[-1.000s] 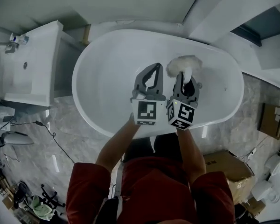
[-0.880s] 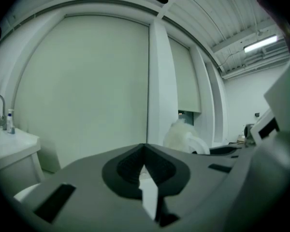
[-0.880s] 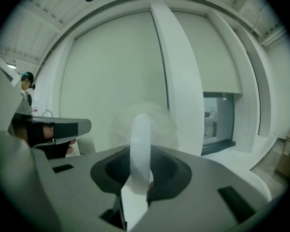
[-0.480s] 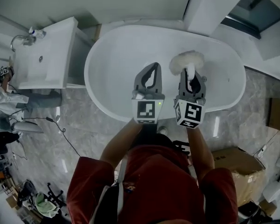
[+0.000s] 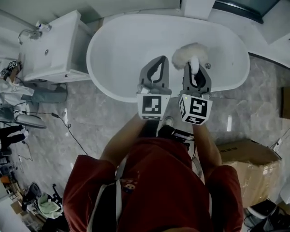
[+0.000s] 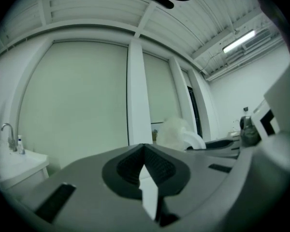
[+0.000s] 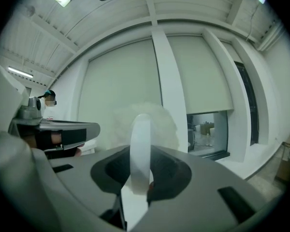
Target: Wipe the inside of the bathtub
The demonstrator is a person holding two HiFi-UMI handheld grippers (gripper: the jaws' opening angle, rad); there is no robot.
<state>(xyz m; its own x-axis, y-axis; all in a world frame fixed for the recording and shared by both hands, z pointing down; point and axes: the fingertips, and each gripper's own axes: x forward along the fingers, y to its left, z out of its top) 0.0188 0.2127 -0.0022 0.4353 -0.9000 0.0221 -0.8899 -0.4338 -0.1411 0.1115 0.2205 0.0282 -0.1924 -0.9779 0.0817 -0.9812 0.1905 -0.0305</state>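
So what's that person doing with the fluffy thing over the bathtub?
A person in a red top stands at the white bathtub with a gripper in each hand. The right gripper is shut on the handle of a fluffy white duster, held up over the tub. The left gripper is shut and empty.

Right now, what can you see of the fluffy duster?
The duster has a fluffy white head on a smooth white handle that looks plastic. The right gripper is shut on the handle, with the head pointing away from the person. In the head view it shows over the bathtub; contact cannot be told.
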